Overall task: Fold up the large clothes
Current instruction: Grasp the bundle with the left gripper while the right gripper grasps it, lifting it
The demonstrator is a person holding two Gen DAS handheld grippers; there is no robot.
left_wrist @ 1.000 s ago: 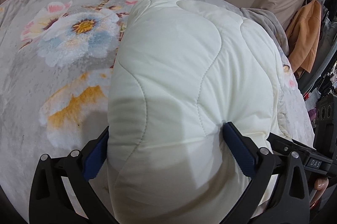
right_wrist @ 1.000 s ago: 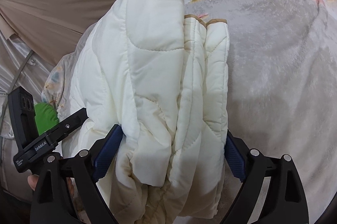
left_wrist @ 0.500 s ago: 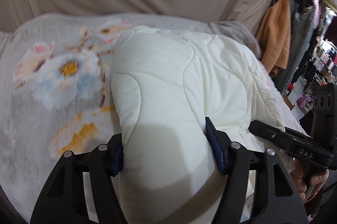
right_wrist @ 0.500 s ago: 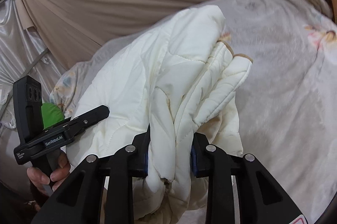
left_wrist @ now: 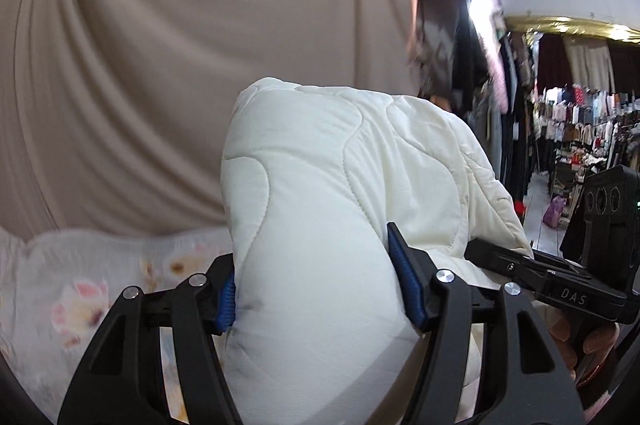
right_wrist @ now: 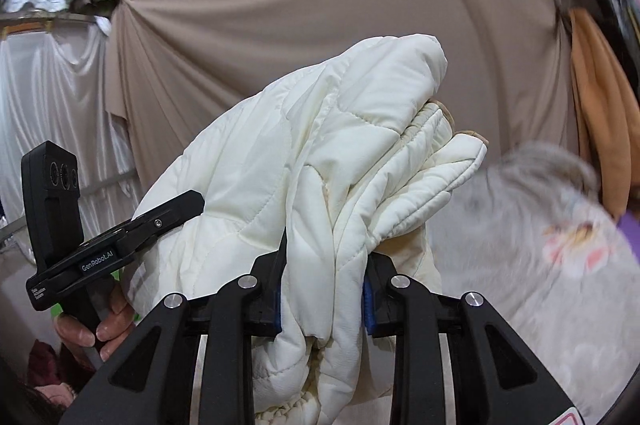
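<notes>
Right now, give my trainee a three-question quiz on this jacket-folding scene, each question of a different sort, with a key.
1. True or false: the left gripper is clamped on a thick fold of the cream quilted jacket.
2. Multiple choice: what is between the right gripper's blue pads? A) nothing B) a bunched part of the jacket C) the orange cloth
3. Fill in: behind the jacket hangs a beige ____.

Key: 1 true; 2 B; 3 curtain.
</notes>
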